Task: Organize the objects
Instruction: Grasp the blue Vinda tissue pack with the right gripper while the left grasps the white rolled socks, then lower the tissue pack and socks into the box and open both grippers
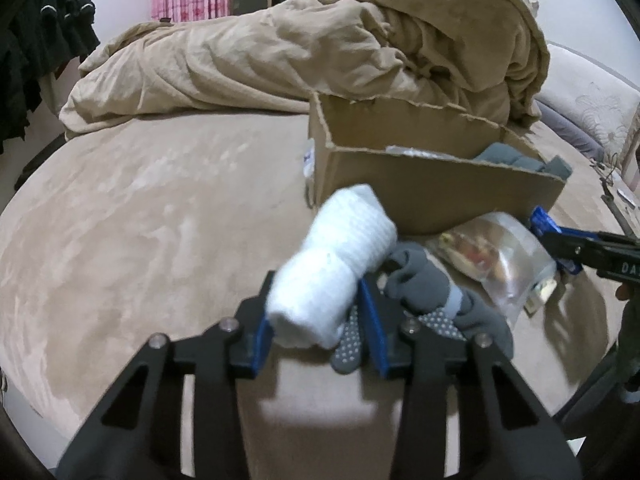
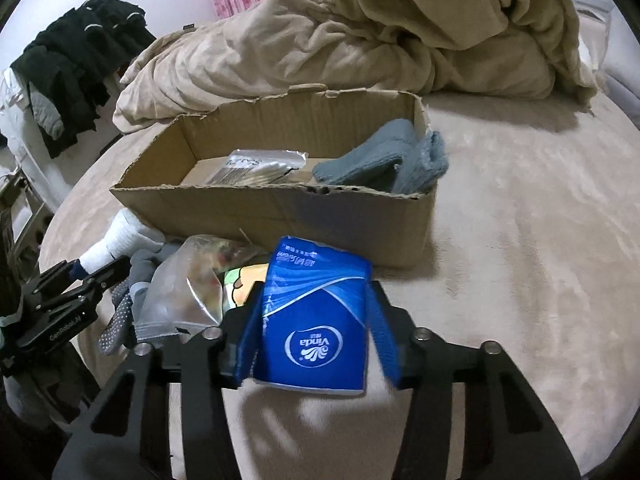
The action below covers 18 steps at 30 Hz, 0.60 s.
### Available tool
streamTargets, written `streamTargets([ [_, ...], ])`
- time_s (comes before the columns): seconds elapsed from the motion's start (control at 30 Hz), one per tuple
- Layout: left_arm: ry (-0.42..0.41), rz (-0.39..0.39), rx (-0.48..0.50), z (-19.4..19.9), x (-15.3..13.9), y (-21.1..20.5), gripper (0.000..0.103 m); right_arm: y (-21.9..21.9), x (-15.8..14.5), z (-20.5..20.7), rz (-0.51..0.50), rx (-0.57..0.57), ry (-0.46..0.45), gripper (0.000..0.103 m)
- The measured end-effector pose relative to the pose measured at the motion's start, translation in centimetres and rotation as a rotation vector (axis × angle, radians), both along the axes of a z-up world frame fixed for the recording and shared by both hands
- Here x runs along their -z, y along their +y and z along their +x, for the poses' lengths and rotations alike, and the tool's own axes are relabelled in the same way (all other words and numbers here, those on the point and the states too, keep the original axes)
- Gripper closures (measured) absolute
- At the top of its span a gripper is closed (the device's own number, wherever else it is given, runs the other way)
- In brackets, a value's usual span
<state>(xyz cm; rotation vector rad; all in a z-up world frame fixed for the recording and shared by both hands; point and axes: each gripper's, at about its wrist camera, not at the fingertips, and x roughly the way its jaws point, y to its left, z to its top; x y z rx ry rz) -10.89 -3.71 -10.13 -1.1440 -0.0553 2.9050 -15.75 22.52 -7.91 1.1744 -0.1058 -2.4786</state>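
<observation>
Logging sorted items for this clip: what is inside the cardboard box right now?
Inside the cardboard box lie a silvery packet near its middle and grey-blue knitted items piled at one end. Its near wall hides the floor's front strip, so anything lying there is unseen.

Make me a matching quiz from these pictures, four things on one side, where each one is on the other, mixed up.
Things:
1. white sock roll
2. tissue pack
3. grey knit
4. clear bag

Places:
A. on the bed in front of the box
B. between the left gripper's fingers
C. inside the box
D. between the right gripper's fingers

Pairs: 1-B, 2-D, 3-C, 4-A
</observation>
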Motion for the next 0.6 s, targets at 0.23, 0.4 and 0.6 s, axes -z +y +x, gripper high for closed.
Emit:
streamTargets([
  [0.23, 0.040, 0.028, -0.020, 1.3, -1.6, -0.3, 0.064, 1.4, -2.1, 1.0, -0.034, 0.033, 0.058, 0.058],
  [0.4, 0.073, 0.077, -0.028, 2.4, -4.0, -0.4, 0.064, 1.4, -4.7, 2.3, -0.058, 0.044, 0.116, 0.058],
  [0.6, 0.129, 0.086, -0.009, 3.4, -8.1, 0.8, 0.064, -0.2, -7.9, 3.9, -0.065, 0.023, 0.172, 0.058],
])
